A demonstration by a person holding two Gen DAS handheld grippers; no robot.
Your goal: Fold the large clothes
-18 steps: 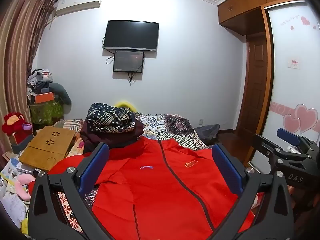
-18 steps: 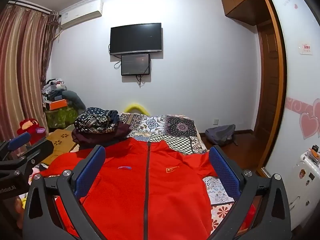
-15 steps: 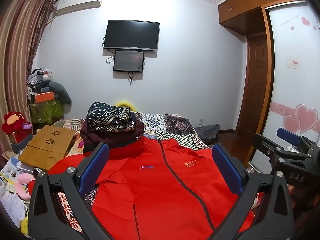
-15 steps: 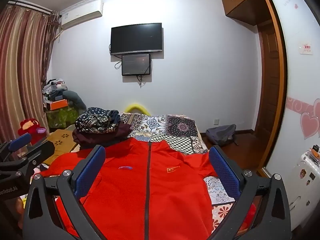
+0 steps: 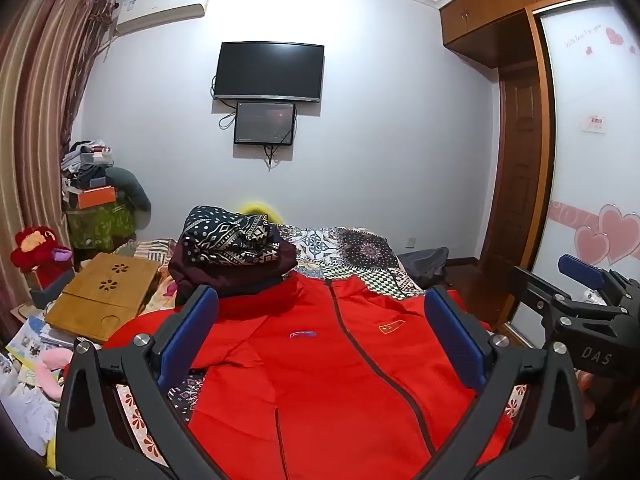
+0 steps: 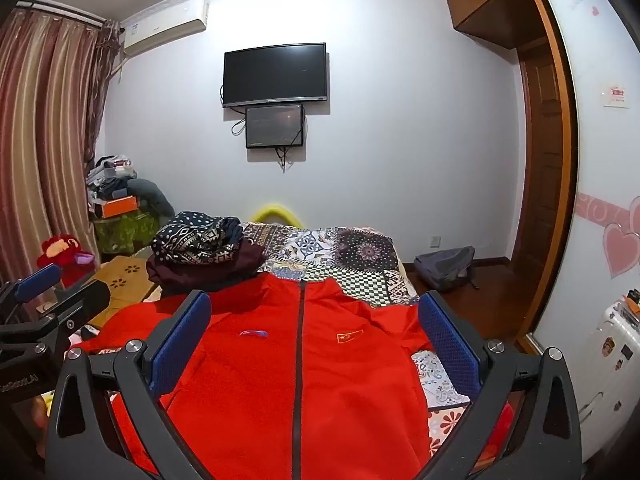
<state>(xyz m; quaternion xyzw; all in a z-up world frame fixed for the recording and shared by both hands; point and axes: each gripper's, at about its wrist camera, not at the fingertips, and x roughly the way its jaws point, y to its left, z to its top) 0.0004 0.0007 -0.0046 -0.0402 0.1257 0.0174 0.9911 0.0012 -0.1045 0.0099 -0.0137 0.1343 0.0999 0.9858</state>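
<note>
1. Left gripper (image 5: 320, 336): jaws spread wide apart, nothing between the blue pads (image 5: 188, 336). It hangs above the garment without touching it, angled slightly downward.
2. Right gripper (image 6: 316, 336): jaws likewise spread wide, nothing held, raised above the garment. It also shows at the right edge of the left wrist view, beside the left gripper.
3. Red jacket (image 5: 320, 380): lies front side up and spread flat on the bed (image 6: 360, 248), directly below both grippers. The dark zipper (image 6: 298, 360) is closed and runs down the centre; a small flag emblem (image 6: 350, 335) sits on one chest side.
4. Folded clothes stack (image 5: 236, 252): a patterned dark garment on a maroon one, just beyond the jacket collar.
5. Wooden lap tray (image 5: 104, 296): left of the bed.
6. Wall-mounted television (image 6: 276, 74): on the far wall, above a smaller screen.
</note>
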